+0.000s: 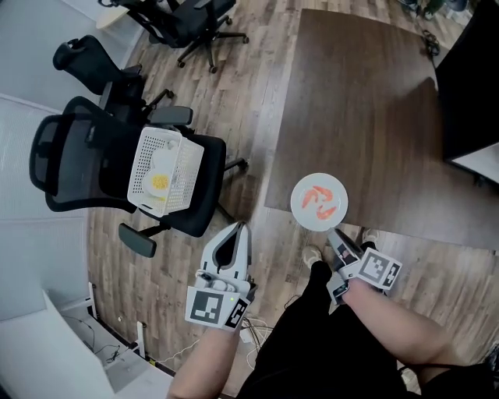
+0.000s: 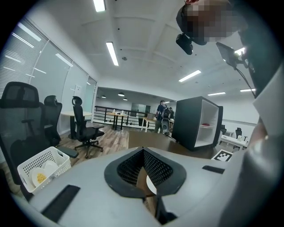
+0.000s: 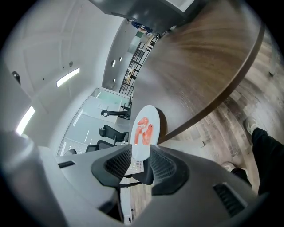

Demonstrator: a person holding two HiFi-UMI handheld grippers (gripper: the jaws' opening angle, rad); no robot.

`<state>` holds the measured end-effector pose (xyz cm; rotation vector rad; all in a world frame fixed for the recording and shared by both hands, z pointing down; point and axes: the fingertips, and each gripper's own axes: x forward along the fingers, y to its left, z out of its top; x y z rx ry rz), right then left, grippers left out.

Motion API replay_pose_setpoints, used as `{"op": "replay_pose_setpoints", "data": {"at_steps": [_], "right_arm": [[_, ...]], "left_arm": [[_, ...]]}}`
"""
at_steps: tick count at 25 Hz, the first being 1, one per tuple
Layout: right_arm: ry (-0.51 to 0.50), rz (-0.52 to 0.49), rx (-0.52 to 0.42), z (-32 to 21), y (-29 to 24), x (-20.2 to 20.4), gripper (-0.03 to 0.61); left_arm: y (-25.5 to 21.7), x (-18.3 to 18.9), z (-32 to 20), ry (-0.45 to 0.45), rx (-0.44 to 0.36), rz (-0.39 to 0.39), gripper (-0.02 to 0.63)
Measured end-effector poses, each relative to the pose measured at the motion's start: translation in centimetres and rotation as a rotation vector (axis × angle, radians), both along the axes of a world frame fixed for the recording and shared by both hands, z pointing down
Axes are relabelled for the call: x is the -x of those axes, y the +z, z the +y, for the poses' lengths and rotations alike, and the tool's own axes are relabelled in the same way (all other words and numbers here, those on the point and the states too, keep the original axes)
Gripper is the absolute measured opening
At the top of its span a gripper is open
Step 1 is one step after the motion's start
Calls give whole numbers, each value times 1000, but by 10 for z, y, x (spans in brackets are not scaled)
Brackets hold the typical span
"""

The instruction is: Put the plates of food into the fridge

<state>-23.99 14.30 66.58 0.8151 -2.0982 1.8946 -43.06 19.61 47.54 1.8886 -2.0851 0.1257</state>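
Note:
A white plate point(image 1: 319, 200) carrying red food hangs over the near edge of the dark wooden table point(image 1: 359, 101), and my right gripper point(image 1: 334, 234) is shut on its near rim. In the right gripper view the plate point(image 3: 144, 131) stands on edge between the right gripper's point(image 3: 140, 153) dark pads. My left gripper point(image 1: 239, 230) is to the plate's left over the floor; its tips meet and it holds nothing. A second plate with yellow food point(image 1: 159, 183) lies in a white basket point(image 1: 175, 167) on an office chair. The dark fridge point(image 2: 195, 122) stands open, showing its white inside.
The black office chair point(image 1: 86, 167) with the basket is at the left, and more chairs point(image 1: 183, 23) stand beyond it. The white basket point(image 2: 42, 166) shows low at the left of the left gripper view. People point(image 2: 163, 116) stand far off. My own legs are below the grippers.

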Motion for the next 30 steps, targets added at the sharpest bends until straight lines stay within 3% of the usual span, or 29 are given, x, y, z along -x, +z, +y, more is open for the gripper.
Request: {"op": "replay_pose_setpoints", "data": {"at_steps": [8, 15, 23, 28, 30], "right_arm": [[0, -22, 24, 0, 14, 14, 129], [14, -106, 77, 2, 23, 34, 129], [-10, -105, 102, -4, 39, 41, 127], [27, -288, 103, -11, 24, 59, 124], [30, -316, 95, -10, 19, 60, 90]], "left_arm": [[14, 11, 6, -21, 34, 20, 3], [26, 13, 8, -27, 60, 33, 3], [24, 9, 5, -20, 66, 31, 3], [26, 8, 13, -36, 83, 30, 3], [27, 9, 16, -45, 88, 29, 3]]}}
